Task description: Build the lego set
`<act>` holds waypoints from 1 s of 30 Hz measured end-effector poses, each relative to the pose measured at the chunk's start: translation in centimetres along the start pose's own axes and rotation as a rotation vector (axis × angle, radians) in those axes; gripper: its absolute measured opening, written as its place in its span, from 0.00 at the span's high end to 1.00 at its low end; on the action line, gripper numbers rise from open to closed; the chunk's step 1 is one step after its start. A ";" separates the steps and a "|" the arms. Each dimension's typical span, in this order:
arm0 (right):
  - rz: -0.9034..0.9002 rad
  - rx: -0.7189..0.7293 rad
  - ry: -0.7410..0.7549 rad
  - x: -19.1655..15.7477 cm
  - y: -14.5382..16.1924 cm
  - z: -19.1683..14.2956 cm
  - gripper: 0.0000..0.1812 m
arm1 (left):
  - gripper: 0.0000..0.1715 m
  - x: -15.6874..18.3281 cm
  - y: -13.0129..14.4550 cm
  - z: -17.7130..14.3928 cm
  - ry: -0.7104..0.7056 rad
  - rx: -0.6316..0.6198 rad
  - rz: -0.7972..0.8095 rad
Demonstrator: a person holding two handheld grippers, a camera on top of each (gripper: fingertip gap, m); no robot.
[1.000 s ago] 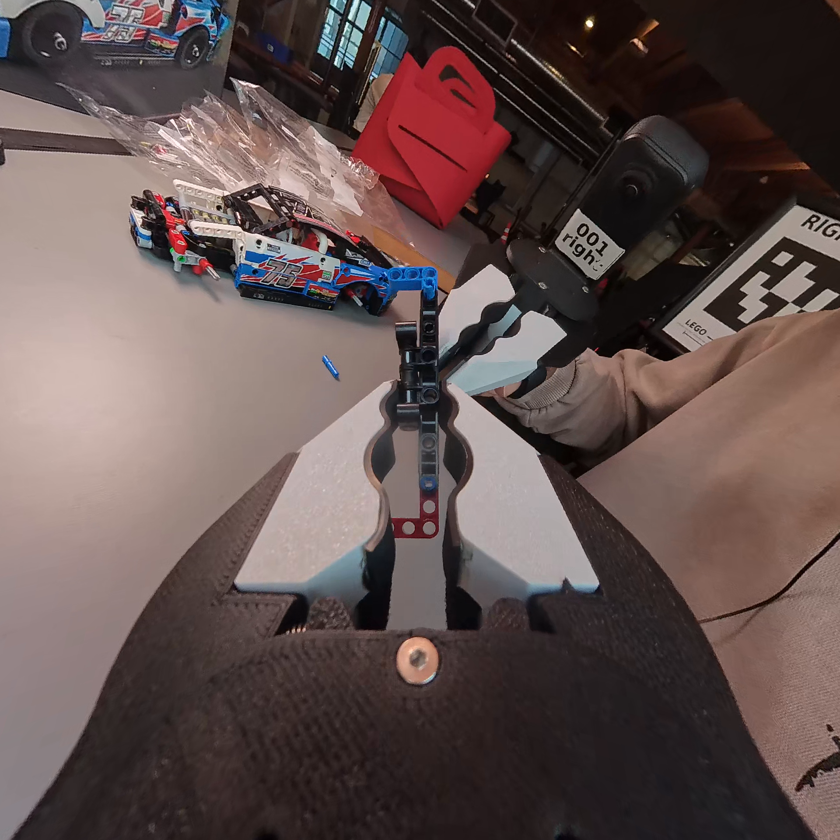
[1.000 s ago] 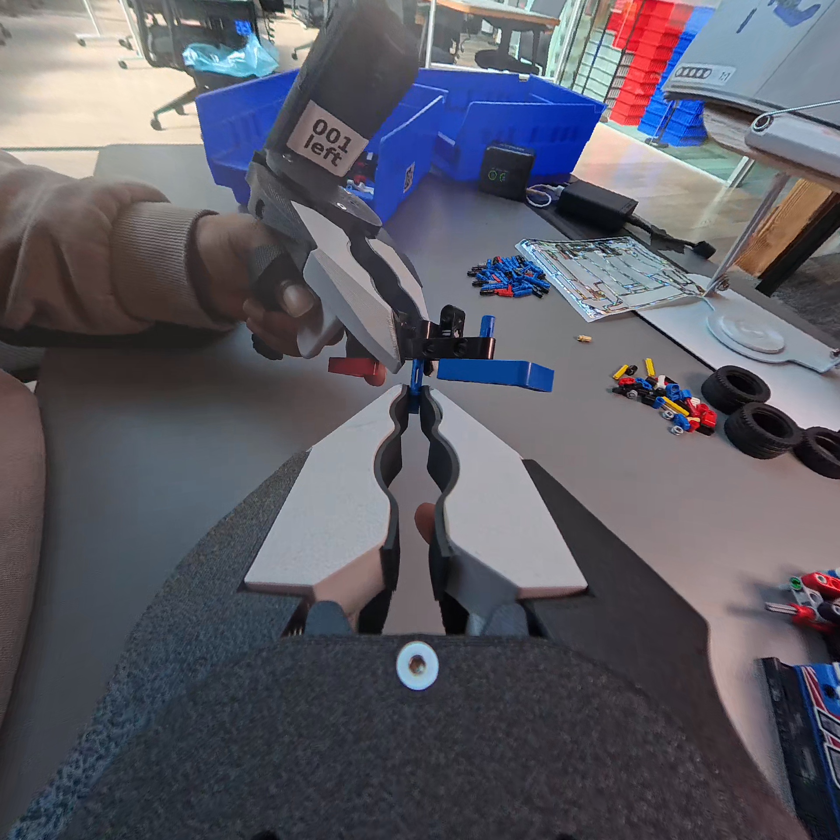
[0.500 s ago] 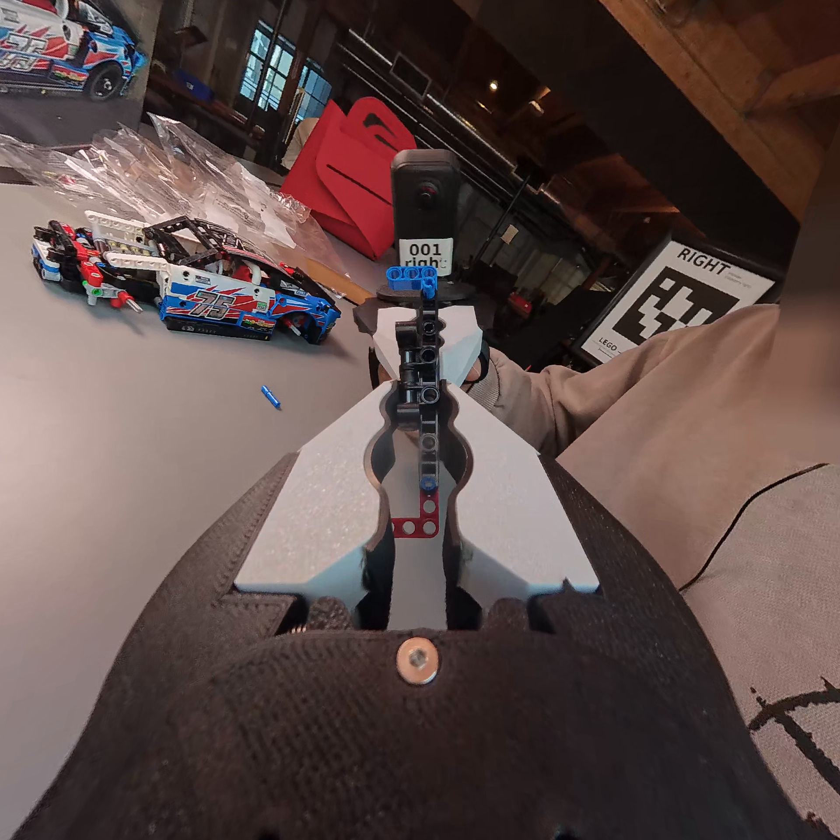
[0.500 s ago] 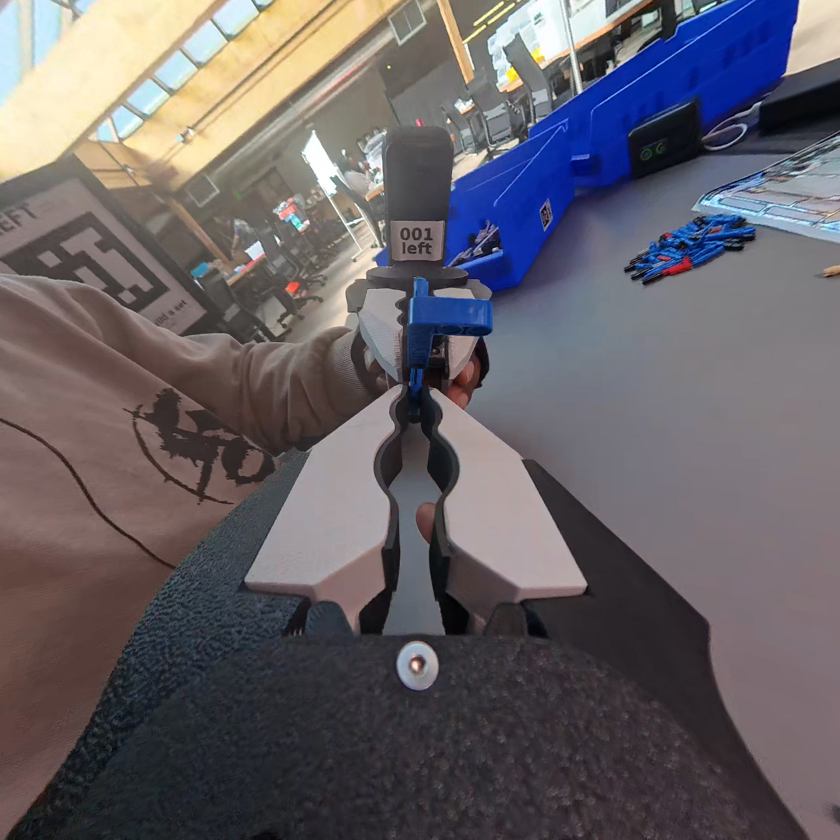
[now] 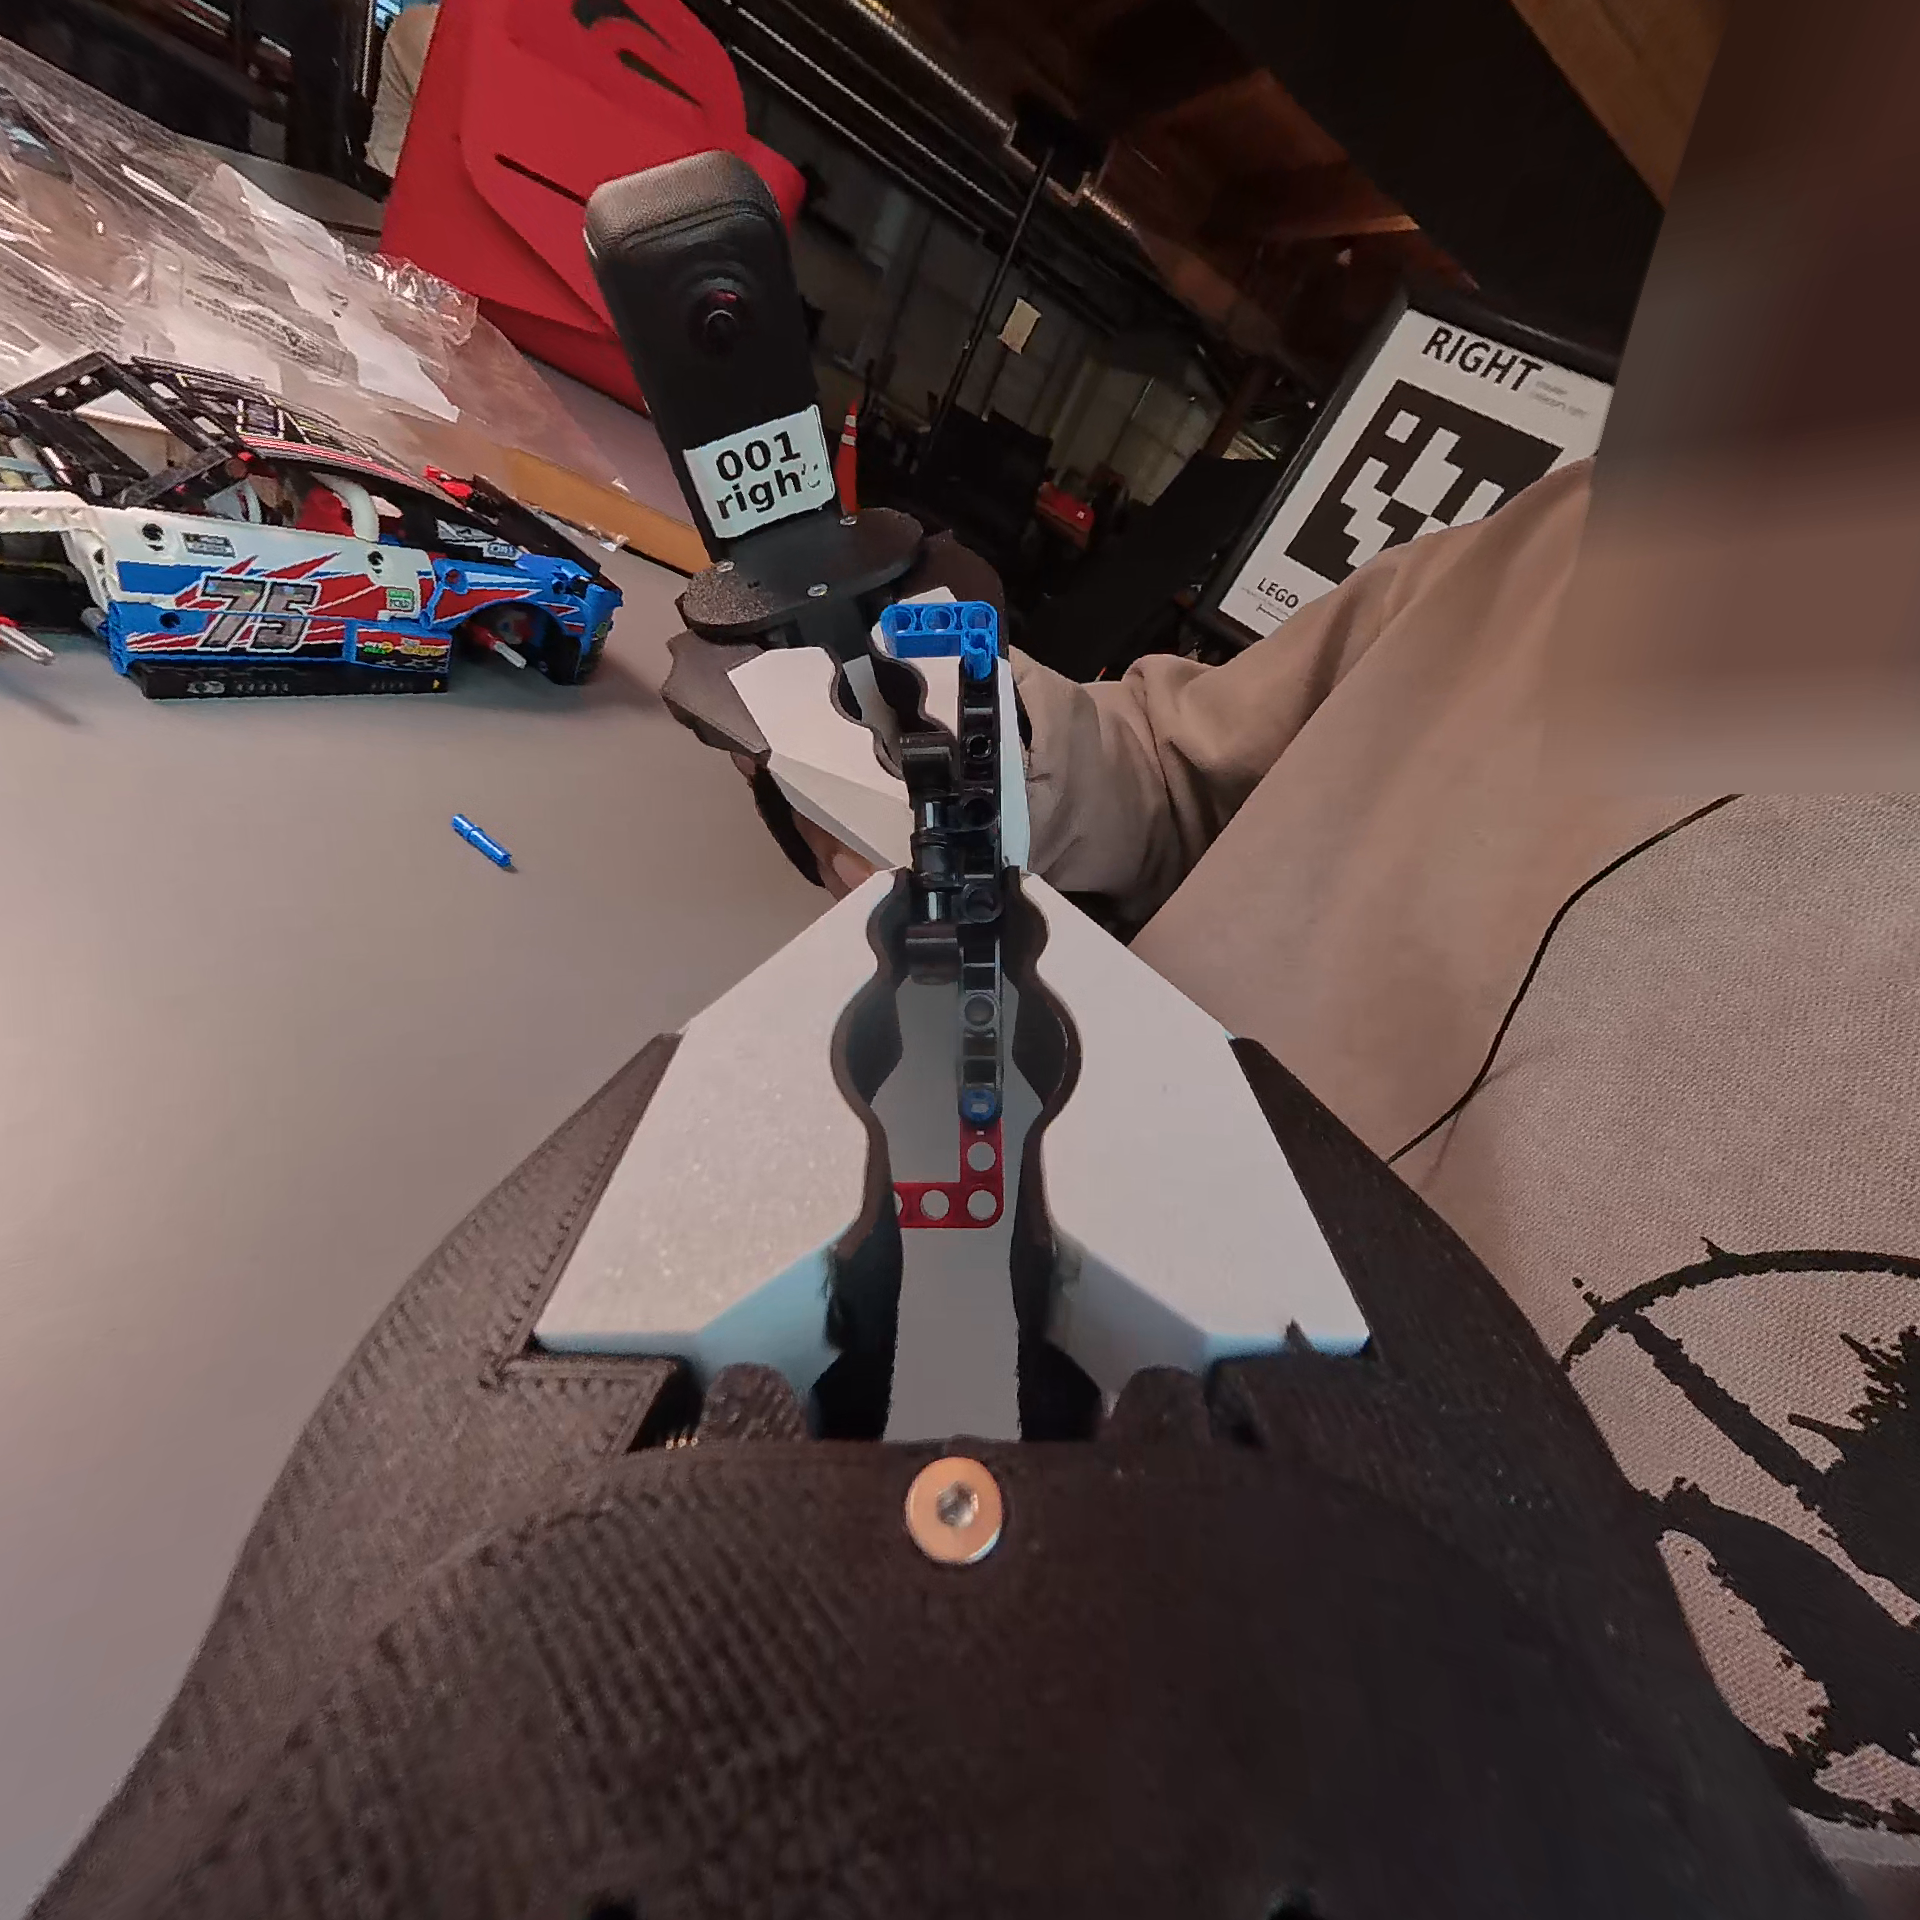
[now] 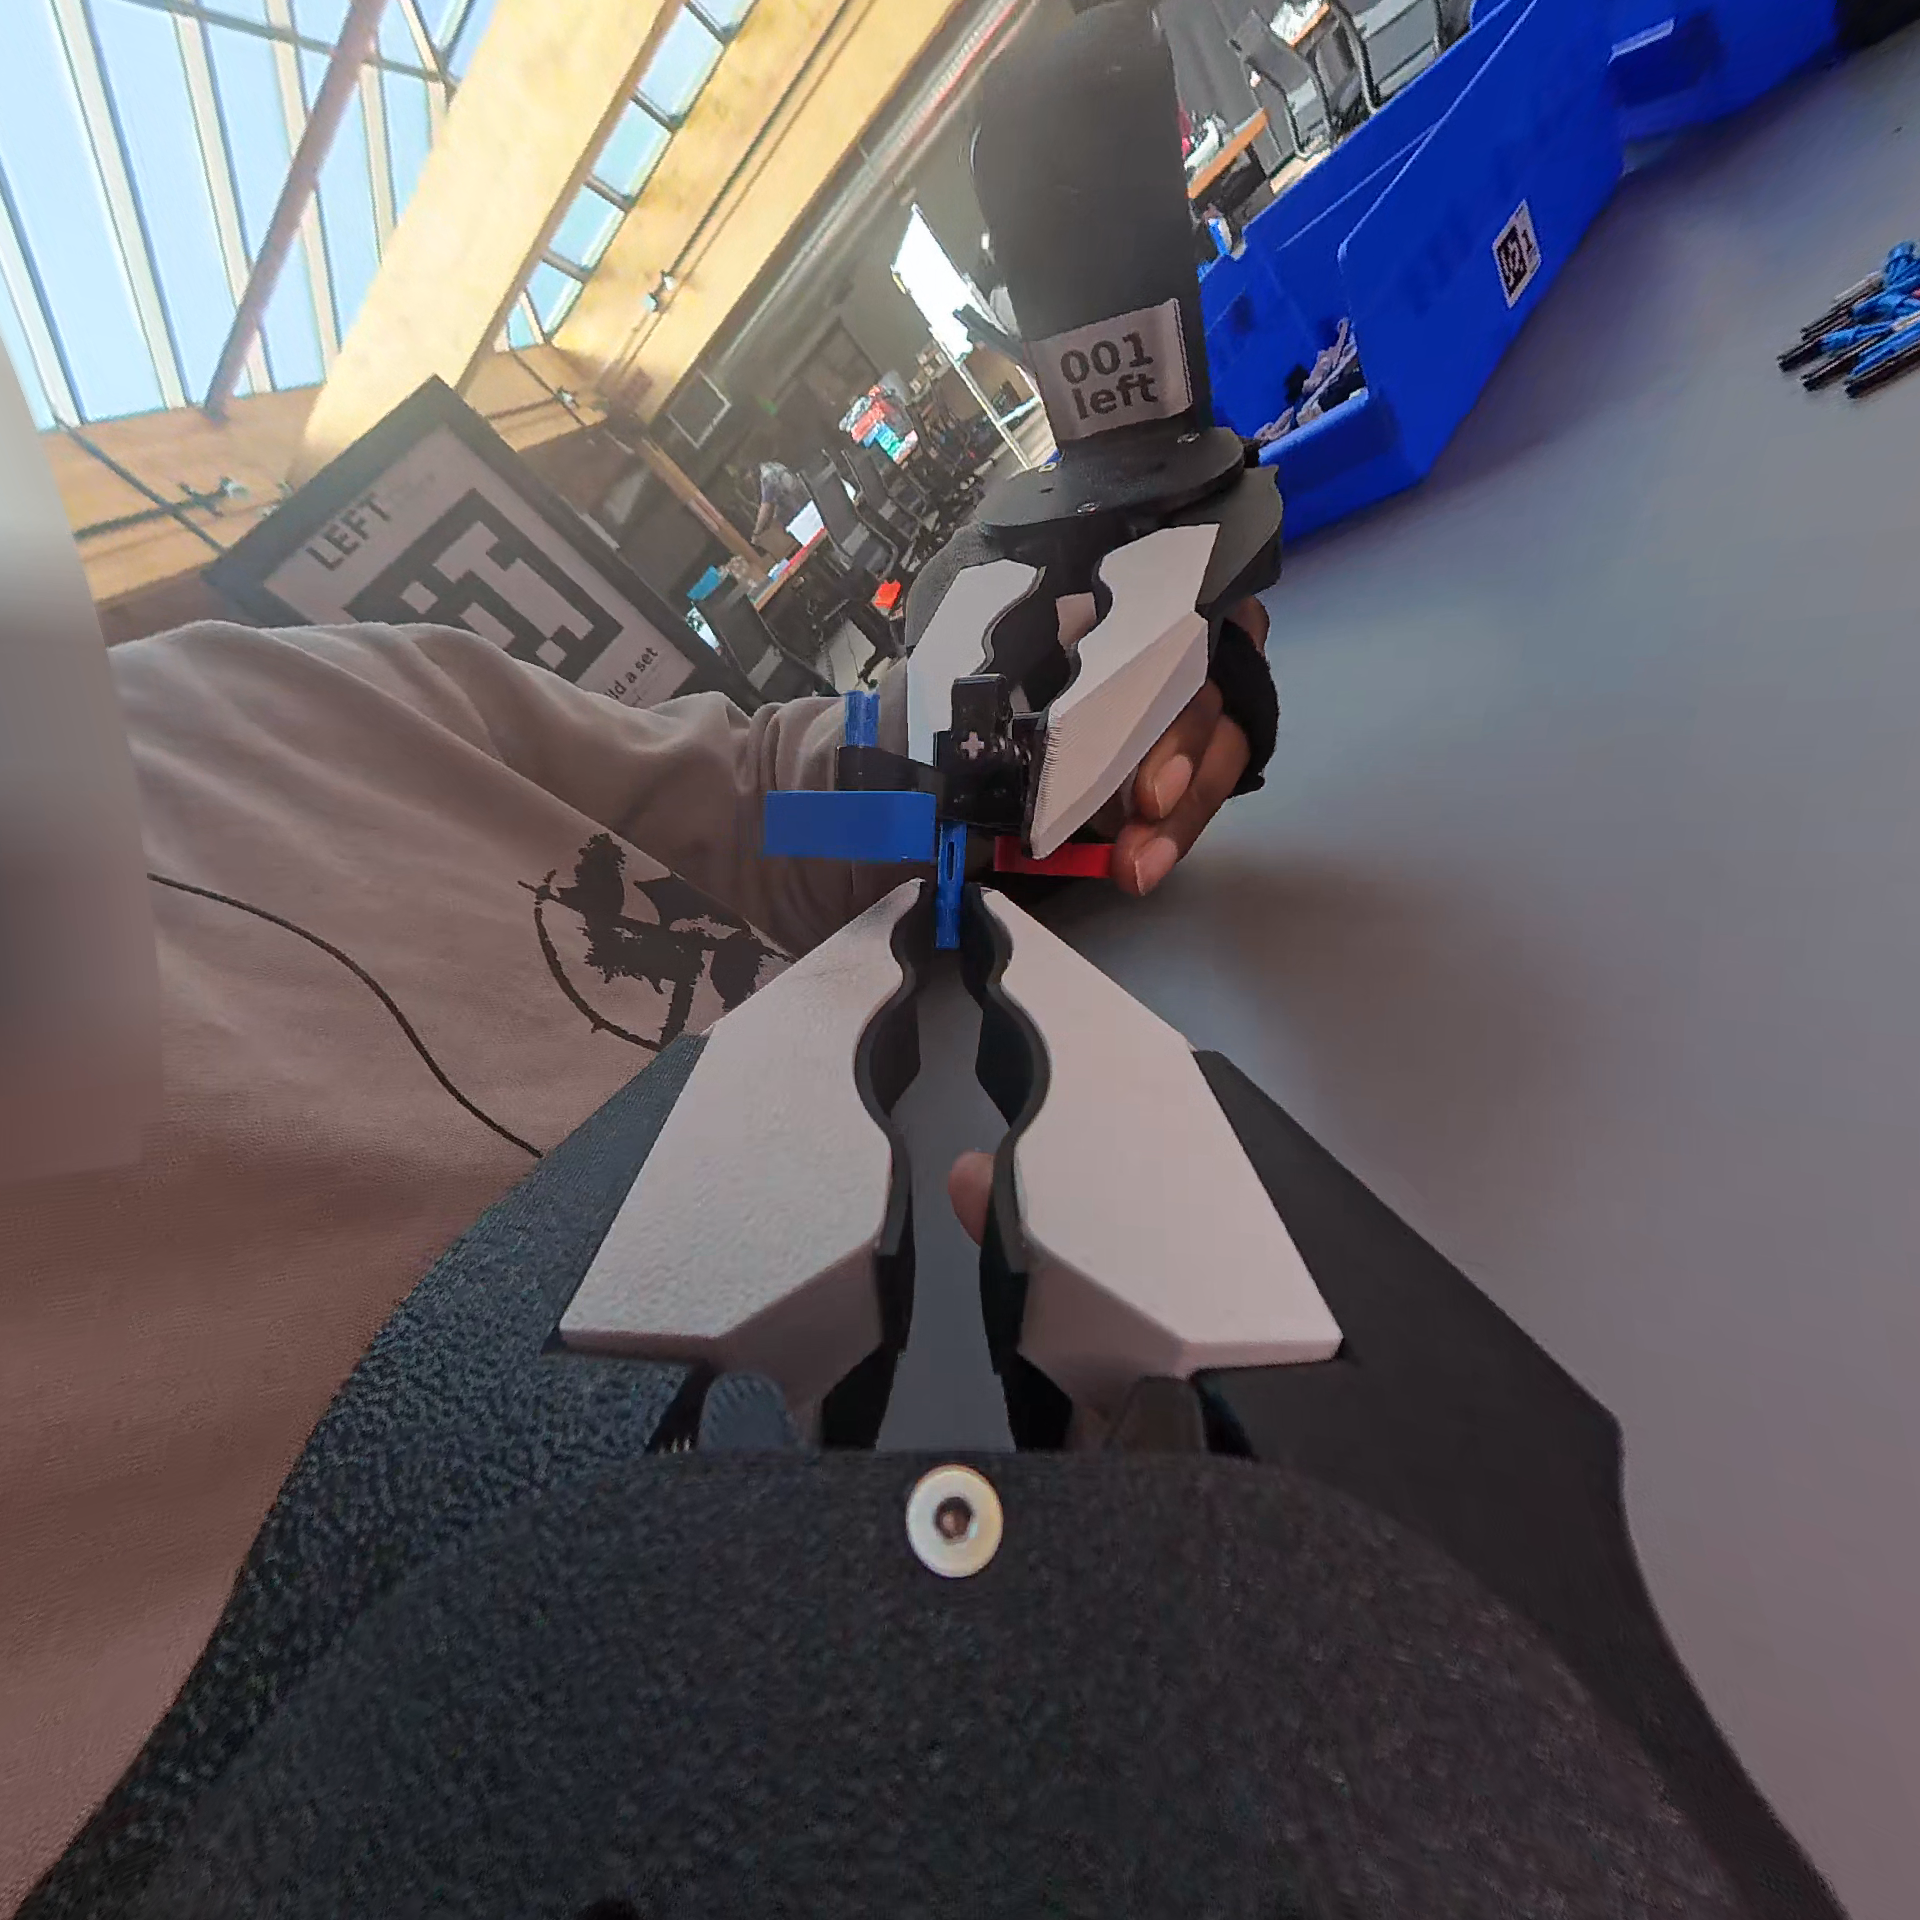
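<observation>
Left gripper (image 5: 956, 894) clamped on black beam assembly (image 5: 977, 831), held mid-air over grey table (image 5: 312, 1039); red L-piece (image 5: 951, 1195) sits between its fingers. Right gripper (image 6: 948, 909) pinching blue pin (image 6: 948, 883), tip at assembly's blue L-piece (image 6: 847, 824). Risks: pin goes in crooked, thin grip slips, pin drops; hard push could twist beam in left jaws. Half-built car (image 5: 301, 592) waits far left

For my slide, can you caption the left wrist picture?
Left gripper clamps a black Lego beam assembly as the right gripper meets its blue end, racing car behind.
</observation>
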State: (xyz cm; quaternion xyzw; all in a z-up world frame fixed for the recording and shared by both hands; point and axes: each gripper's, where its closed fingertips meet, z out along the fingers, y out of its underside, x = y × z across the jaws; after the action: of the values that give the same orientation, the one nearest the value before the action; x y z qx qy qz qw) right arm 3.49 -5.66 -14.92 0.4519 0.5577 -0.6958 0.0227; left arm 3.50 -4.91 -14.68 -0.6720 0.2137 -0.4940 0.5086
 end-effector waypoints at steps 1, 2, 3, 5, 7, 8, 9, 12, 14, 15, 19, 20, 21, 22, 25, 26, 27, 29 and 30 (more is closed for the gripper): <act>-0.019 0.003 0.004 -0.1 -0.1 0.1 0.99 | 0.91 0.0 -0.1 -0.1 -0.012 0.001 0.010; -0.037 0.009 0.014 0.0 -0.2 0.0 0.99 | 0.91 0.0 -0.2 -0.1 -0.022 0.000 0.025; -0.042 0.016 0.011 -0.1 -0.4 0.0 0.99 | 0.91 0.1 -0.3 -0.1 -0.028 -0.003 0.038; -0.038 0.020 -0.002 -0.2 -0.4 0.2 1.00 | 0.91 0.2 -0.1 -0.2 -0.026 -0.020 0.049; -0.062 -0.003 0.004 -0.2 -0.2 0.2 1.00 | 0.91 0.3 0.1 -0.3 -0.026 -0.041 0.065; -0.068 -0.003 0.004 -0.2 -0.3 0.2 1.00 | 0.91 0.4 0.0 -0.4 -0.028 -0.045 0.073; -0.055 0.007 -0.003 -0.3 -0.4 0.2 1.00 | 0.91 0.3 0.1 -0.5 -0.034 -0.057 0.083; -0.082 0.001 0.022 0.1 -0.3 0.1 1.00 | 0.91 0.1 0.5 -0.6 -0.052 -0.087 0.108; -0.121 -0.019 0.039 0.1 0.0 0.3 0.99 | 0.91 0.1 0.6 -0.6 -0.053 -0.089 0.108; -0.132 -0.013 0.047 0.2 -0.1 0.3 0.99 | 0.91 0.1 0.5 -0.6 -0.058 -0.078 0.109; -0.184 0.013 0.047 -0.1 -0.5 0.4 0.99 | 0.91 0.1 -0.1 -0.5 -0.053 -0.028 0.107; -0.189 0.038 0.052 -0.1 -0.8 0.3 0.99 | 0.91 0.0 -0.4 -0.6 -0.056 -0.006 0.101; -0.189 0.060 0.056 -0.1 -1.2 0.2 1.00 | 0.91 0.0 -0.7 -0.6 -0.055 0.017 0.097; -0.194 0.064 0.060 -0.2 -1.5 0.1 1.00 | 0.91 0.0 -0.7 -0.6 -0.048 0.023 0.088; -0.211 0.034 0.098 0.2 -1.3 0.1 0.99 | 0.91 -0.6 -0.9 -0.5 -0.076 0.054 0.051; -0.200 0.036 0.104 0.4 -1.4 0.0 0.99 | 0.91 -0.6 -0.8 -0.4 -0.069 0.074 0.024; -0.191 0.030 0.105 0.4 -1.4 -0.2 0.99 | 0.91 -0.6 -0.8 -0.3 -0.062 0.088 0.010; -0.194 0.029 0.130 0.6 -1.4 -0.2 0.99 | 0.92 -0.7 -0.8 -0.3 -0.071 0.101 0.013; -0.194 0.029 0.141 0.6 -1.4 -0.2 0.99 | 0.92 -0.8 -0.9 -0.3 -0.075 0.104 0.011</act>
State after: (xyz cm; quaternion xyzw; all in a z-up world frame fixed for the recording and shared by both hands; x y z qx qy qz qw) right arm 2.51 -4.65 -14.24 0.4440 0.5888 -0.6693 -0.0908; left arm 2.72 -4.11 -14.25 -0.6616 0.1724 -0.4762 0.5530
